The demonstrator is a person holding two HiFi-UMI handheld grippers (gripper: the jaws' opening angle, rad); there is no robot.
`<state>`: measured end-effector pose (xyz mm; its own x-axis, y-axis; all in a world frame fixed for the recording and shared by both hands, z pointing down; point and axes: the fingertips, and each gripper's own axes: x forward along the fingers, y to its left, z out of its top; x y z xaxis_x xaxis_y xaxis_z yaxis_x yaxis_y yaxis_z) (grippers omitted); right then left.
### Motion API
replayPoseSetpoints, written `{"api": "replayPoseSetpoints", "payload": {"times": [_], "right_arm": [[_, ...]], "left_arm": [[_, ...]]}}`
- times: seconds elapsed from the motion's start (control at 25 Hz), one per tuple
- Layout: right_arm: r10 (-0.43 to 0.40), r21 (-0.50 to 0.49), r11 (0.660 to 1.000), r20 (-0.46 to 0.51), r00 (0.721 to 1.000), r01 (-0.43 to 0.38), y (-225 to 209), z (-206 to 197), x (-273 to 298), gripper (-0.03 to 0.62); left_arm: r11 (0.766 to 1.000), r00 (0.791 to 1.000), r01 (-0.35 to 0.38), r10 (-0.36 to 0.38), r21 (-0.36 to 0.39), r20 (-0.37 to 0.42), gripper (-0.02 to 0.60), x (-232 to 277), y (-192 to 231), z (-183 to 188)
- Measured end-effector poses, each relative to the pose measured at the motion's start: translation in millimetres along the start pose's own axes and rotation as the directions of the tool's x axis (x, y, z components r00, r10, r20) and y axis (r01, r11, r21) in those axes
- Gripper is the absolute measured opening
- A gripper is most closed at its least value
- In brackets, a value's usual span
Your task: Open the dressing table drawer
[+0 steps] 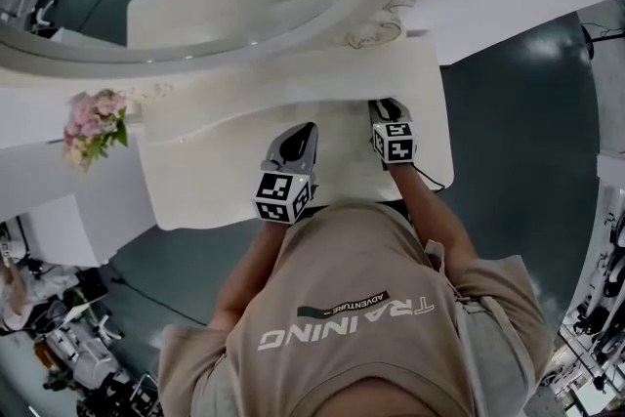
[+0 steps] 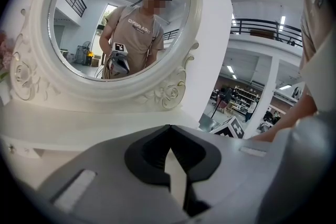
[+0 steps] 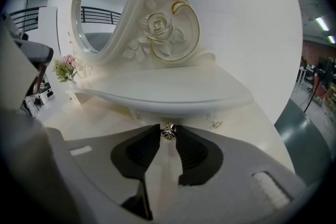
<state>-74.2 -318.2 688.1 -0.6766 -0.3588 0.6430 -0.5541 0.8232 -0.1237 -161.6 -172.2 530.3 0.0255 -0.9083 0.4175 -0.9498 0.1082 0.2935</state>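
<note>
The right gripper [image 3: 168,128] grips the shut drawer [image 3: 184,114] by its knob [image 3: 168,132]. The left gripper [image 2: 169,127] is closed, empty. The shirt [image 1: 371,347] reads "TRAINING".

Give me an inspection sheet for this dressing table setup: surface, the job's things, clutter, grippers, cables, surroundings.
Surface: cream-white dressing table top, with a curved front edge.
Job's things: small round metal drawer knob under the curved upper shelf; the drawer front itself is lost in shadow.
Clutter: pink flower bouquet at the table's left end.
Grippers: right hand-held gripper closed on the knob; left hand-held gripper shut, empty, over the tabletop.
Cables: thin black cable trailing from the right hand-held gripper.
Surroundings: oval mirror in a white rose-carved frame; grey floor.
</note>
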Motion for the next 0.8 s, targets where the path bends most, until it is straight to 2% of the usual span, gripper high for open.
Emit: {"api": "replayPoseSetpoints", "payload": {"times": [0.8], "right_arm": [[0.011, 0.002, 1.0, -0.022, 1.0, -0.011, 8.0, -27.9, -22.9, 0.097]], "left_arm": [[1.0, 0.998, -0.027, 0.027, -0.01, 0.048, 0.018, -26.1, -10.1, -4.1]]}}
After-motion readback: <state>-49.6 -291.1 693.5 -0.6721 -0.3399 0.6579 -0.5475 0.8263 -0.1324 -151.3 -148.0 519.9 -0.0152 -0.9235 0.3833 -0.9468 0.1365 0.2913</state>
